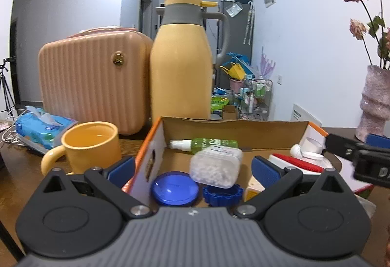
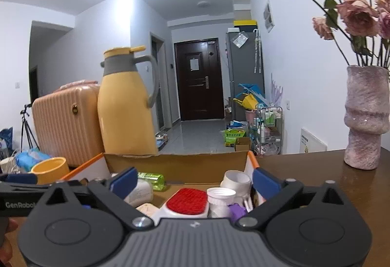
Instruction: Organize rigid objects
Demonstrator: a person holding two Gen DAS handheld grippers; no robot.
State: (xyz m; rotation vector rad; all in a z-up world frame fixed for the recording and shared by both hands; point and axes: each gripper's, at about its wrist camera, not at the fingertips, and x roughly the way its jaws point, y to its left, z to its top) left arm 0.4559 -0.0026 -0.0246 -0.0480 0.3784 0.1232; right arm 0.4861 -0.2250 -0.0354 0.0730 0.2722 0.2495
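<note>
A cardboard box (image 1: 234, 131) with orange-edged flaps sits on the wooden table, also in the right wrist view (image 2: 178, 164). It holds a green spray bottle (image 1: 207, 144), a clear jar of white beads (image 1: 215, 165), a blue lid (image 1: 174, 189), a blue cap (image 1: 223, 195), a red-topped white brush (image 2: 186, 201) and white containers (image 2: 220, 198). My left gripper (image 1: 192, 171) is open over the box's left part, holding nothing. My right gripper (image 2: 193, 182) is open over the box's right part, holding nothing.
A yellow mug (image 1: 90, 148), yellow thermos jug (image 1: 181, 66), peach ribbed case (image 1: 93, 81) and blue tissue pack (image 1: 41, 126) stand left of and behind the box. A pink vase (image 2: 365, 118) with dried roses stands on the table at right.
</note>
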